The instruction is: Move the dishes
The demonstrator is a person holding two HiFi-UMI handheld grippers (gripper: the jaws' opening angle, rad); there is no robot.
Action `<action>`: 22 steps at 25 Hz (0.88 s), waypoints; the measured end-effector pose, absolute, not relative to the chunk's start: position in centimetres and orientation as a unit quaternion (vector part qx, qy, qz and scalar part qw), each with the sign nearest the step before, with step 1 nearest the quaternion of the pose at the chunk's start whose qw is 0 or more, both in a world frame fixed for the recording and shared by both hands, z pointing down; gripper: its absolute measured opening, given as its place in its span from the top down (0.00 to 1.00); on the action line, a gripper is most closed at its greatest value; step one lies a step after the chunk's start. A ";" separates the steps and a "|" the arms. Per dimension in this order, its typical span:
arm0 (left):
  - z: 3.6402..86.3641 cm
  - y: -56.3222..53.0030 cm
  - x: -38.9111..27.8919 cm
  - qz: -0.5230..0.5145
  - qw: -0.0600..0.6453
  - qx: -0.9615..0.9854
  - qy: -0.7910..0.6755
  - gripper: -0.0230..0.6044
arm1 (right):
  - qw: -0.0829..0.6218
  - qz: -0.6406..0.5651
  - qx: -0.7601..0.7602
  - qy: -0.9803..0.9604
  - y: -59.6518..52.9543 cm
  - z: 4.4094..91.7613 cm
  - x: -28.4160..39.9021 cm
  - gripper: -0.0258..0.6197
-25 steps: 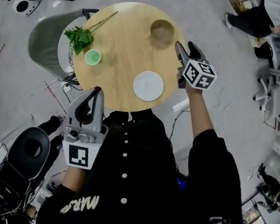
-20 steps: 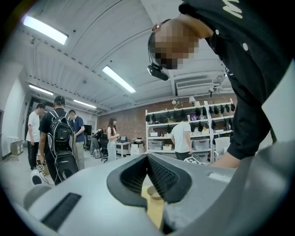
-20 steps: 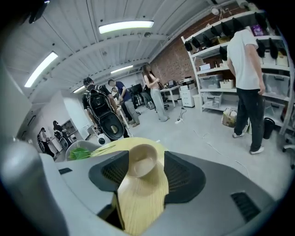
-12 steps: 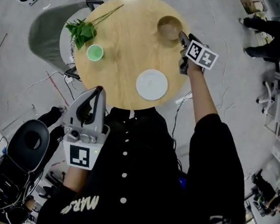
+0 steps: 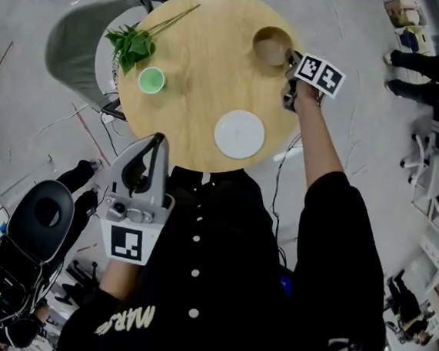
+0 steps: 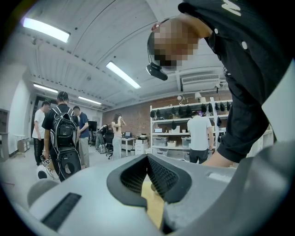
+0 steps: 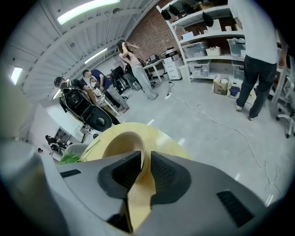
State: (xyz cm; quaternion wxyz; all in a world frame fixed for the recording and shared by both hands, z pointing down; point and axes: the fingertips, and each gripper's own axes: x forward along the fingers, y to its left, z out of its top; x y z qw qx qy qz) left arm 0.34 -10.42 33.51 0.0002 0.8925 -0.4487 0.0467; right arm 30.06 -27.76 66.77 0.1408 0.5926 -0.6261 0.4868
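Note:
A wooden bowl (image 5: 270, 44) stands at the far right of the round wooden table (image 5: 199, 61). My right gripper (image 5: 291, 56) is at the bowl's right rim. In the right gripper view the wooden bowl's wall (image 7: 120, 140) runs up between the two jaws, and the right gripper (image 7: 145, 154) is shut on it. A white plate (image 5: 239, 133) lies near the table's front edge. At the left sit a small green cup (image 5: 151, 80) and a leafy green sprig (image 5: 132, 44). My left gripper (image 5: 156, 140) is held close to the body, shut and empty, pointing up in the left gripper view (image 6: 147, 159).
A grey chair (image 5: 75, 50) stands at the table's left. Black equipment (image 5: 33, 226) sits on the floor at lower left. Cables run over the floor to the right of the table. Several people stand in the room, near shelves (image 6: 184, 129).
My right gripper has moved forward to the wooden bowl and closed on its right rim. The left gripper has stayed in place.

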 end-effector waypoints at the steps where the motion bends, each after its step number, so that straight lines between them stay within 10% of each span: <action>1: 33.5 -10.5 0.3 0.047 0.001 0.892 -0.450 0.96 | 0.142 0.489 0.590 -0.626 -27.9 66.8 29.9 0.86; 22: 32.8 -10.4 -1.2 0.045 -0.008 0.888 -0.458 0.96 | 0.199 0.460 0.582 -0.640 -27.9 65.6 28.9 0.93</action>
